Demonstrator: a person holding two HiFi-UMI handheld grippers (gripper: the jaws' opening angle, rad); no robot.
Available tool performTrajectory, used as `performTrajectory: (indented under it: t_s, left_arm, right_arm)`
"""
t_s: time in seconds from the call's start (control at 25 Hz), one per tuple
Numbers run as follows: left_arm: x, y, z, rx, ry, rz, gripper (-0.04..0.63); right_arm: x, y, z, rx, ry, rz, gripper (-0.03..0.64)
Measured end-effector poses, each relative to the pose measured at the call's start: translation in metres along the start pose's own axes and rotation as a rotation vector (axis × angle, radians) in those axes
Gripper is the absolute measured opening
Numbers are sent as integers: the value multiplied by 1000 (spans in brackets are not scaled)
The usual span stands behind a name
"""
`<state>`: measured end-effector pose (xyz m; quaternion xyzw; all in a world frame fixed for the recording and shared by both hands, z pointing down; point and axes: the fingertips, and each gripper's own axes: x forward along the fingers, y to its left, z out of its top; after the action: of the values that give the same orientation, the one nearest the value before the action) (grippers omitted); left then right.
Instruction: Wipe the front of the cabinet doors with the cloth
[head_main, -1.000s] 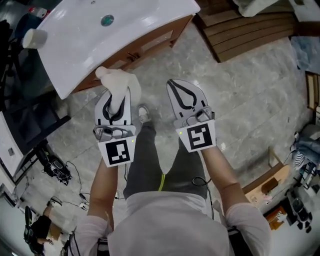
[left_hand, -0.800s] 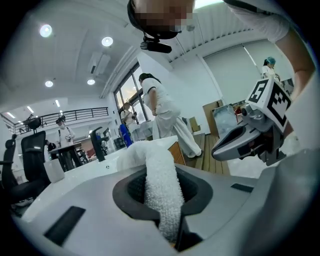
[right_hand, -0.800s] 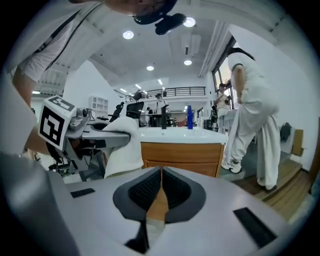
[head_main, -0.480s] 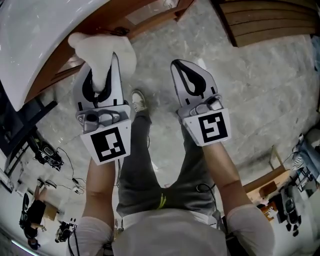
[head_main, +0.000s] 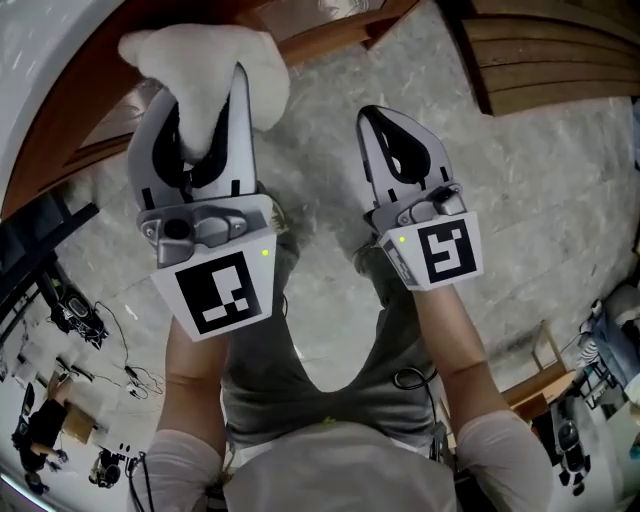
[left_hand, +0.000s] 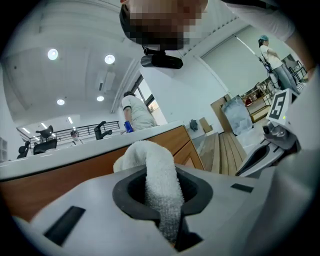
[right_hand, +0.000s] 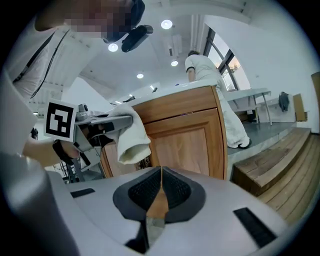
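Under the sink top, the left gripper (head_main: 200, 98) has come forward and up over the last second, so the cloth (head_main: 205, 55) now sits right at the cabinet's (head_main: 95, 150) wooden front instead of well short of it. I judge the approach nearly done and the first wiping stroke next; whether cloth and wood already touch cannot be told. The left gripper's jaws are clamped on the cloth, a strip of it running back between them. The right gripper (head_main: 382, 122) rides alongside, jaws pressed together on nothing. The cloth is white terry, bunched into a soft wad bulging past the fingertips, with a folded flap hanging beside the panelled door (right_hand: 182, 147).
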<state>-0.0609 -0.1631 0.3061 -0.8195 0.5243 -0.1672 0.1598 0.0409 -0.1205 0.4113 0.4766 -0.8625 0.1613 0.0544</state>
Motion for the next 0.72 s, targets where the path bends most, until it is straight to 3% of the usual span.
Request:
performTrajectory:
  t_s: [0.72]
  left_arm:
    - [37,-17,-22,52,-170,82,72]
  right_arm:
    - [49,-29,-53,-102,-73,80,38]
